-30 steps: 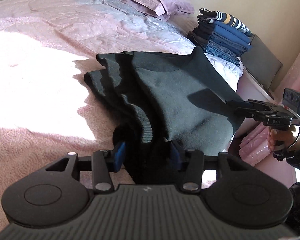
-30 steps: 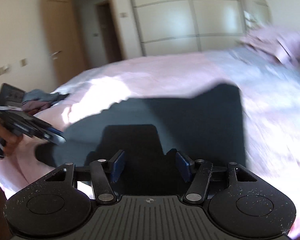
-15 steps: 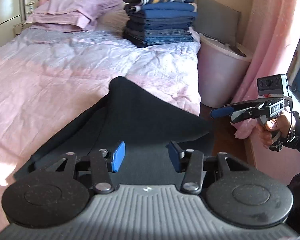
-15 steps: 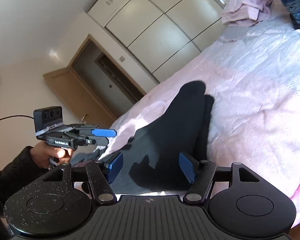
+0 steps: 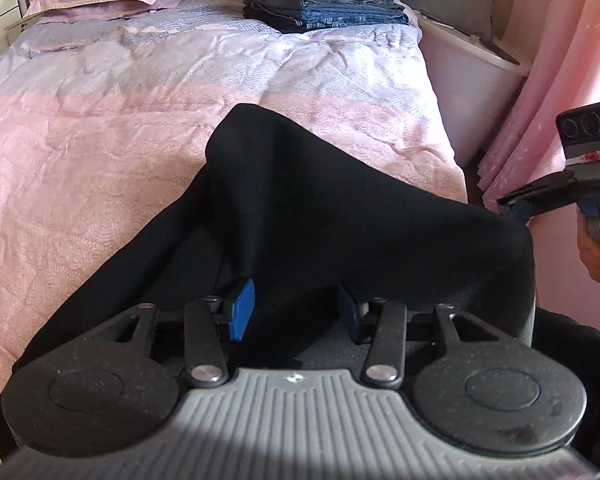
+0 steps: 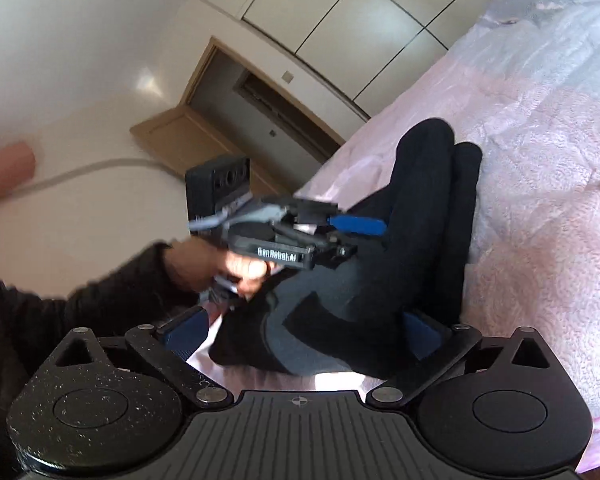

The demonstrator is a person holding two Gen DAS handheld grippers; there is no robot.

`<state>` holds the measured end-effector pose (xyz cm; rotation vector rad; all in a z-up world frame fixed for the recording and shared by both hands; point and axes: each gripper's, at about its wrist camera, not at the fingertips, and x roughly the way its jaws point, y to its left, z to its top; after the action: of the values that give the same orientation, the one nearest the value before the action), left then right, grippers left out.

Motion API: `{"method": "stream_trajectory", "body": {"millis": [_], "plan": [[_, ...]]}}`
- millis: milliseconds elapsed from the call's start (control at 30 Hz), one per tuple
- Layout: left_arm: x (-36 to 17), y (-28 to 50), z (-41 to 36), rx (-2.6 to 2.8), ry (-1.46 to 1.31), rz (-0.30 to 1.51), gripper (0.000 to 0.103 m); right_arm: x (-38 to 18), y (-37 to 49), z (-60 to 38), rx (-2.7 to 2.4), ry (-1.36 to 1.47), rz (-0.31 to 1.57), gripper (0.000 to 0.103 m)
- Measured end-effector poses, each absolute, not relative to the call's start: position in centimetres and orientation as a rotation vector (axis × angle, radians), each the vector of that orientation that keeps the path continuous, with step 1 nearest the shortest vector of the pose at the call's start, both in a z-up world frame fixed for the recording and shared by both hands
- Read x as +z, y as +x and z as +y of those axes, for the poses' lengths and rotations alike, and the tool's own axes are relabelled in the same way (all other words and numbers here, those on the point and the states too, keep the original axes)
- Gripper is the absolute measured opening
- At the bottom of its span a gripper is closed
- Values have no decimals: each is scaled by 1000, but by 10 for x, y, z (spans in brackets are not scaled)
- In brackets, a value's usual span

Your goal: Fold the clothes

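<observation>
1. Your left gripper [image 5: 296, 310] has its blue pads part-way apart with a fold of the black knit garment [image 5: 340, 220] bunched between them; a firm pinch cannot be told.
2. That garment lies on the pink quilted bed [image 5: 80, 160].
3. Your right gripper [image 6: 308, 332] is opening wide, pads clear of the cloth.

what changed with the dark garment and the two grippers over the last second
The black knit garment, bunched and lifted a second ago, now lies folded over on the pink bedspread. The right gripper let it go; its jaws are opening wide, pads clear. The left gripper has not released its fold. The stack of folded jeans is unmoved.
</observation>
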<state>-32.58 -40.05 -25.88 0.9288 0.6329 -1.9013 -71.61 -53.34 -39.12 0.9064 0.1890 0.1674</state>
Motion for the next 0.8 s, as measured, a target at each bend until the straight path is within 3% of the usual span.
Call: {"method": "stream_trajectory", "body": {"millis": [67,300,400,500,600,700,800], "plan": [[-258,-330,-400,-1897,944,611,42,-398,-714,-551,172,971,171,103],[-260,-339,-396,-1892,985,566,41,-414,-681,-552,318,1063,373,102],[-264,-345,-392,-1895,1011,525,42,-423,-694,-551,302,1120,410,85],[-266,-344,-392,-1898,1001,516,41,-425,-698,-552,255,1164,387,83],[-257,-339,-392,-1886,977,541,40,-409,-704,-553,202,1125,372,83],[-241,-334,-390,-1882,939,521,31,-386,-716,-564,125,1047,341,83],[-222,-323,-395,-1885,842,487,33,-364,-711,-581,61,952,314,83]]}}
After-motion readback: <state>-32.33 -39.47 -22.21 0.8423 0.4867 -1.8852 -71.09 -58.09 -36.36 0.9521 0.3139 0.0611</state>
